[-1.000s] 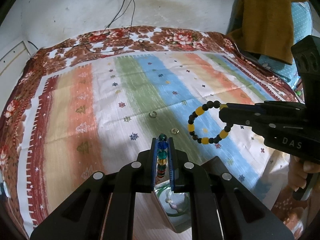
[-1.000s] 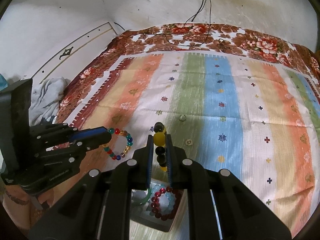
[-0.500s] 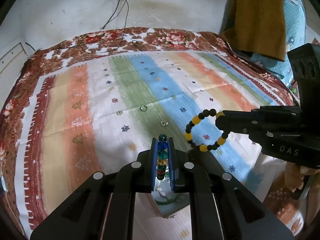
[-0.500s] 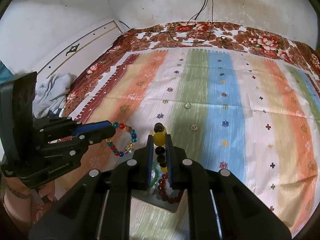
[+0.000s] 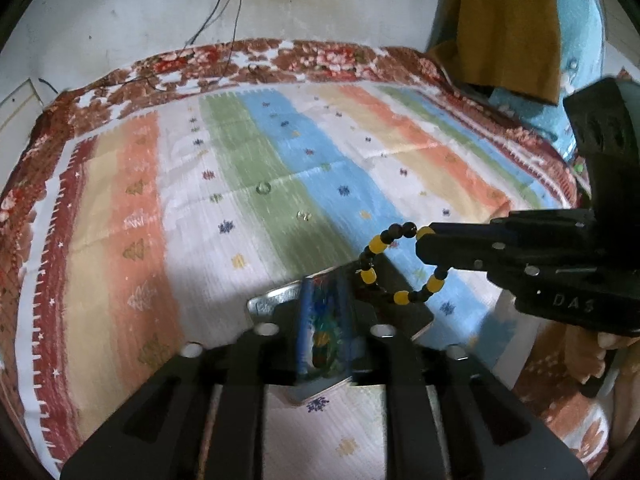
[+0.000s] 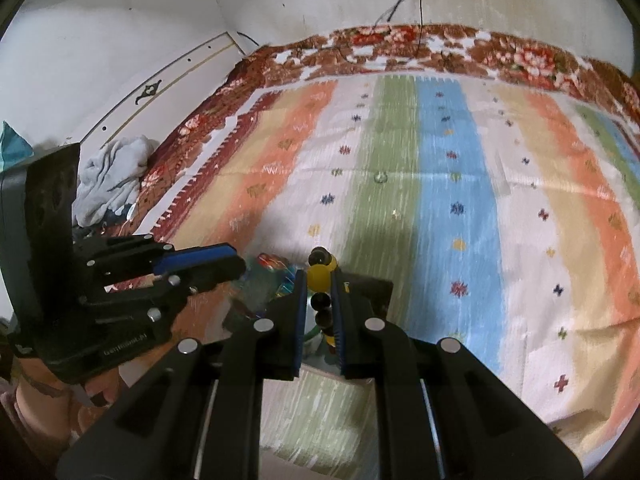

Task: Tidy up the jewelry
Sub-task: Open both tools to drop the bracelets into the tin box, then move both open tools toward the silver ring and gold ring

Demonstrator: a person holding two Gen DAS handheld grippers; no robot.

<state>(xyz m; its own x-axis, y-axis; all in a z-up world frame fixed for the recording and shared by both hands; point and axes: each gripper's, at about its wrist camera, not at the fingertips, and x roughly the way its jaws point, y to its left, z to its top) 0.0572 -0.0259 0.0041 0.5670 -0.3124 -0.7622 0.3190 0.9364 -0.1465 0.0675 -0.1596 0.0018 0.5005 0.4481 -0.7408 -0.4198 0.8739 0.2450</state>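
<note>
My left gripper (image 5: 324,300) is shut on a multicolour bead bracelet (image 5: 322,320), blurred by motion, just above the open jewelry box (image 5: 276,300). In the right wrist view the left gripper (image 6: 236,264) shows at left with the coloured beads (image 6: 272,262) hanging from it. My right gripper (image 6: 320,280) is shut on a black and yellow bead bracelet (image 6: 319,276). In the left wrist view the right gripper (image 5: 424,244) holds that bracelet (image 5: 376,272) over the box's right edge.
A striped cloth (image 5: 260,152) covers the bed. Two small rings (image 5: 263,188) (image 5: 304,215) lie on its green stripe. Cables (image 5: 224,28) hang at the far wall. A brown cloth (image 5: 508,28) is at the right, a grey cloth (image 6: 112,176) at the left.
Both grippers have come down and closer to the jewelry box, each still holding its bracelet. The box now sits right under the fingertips.
</note>
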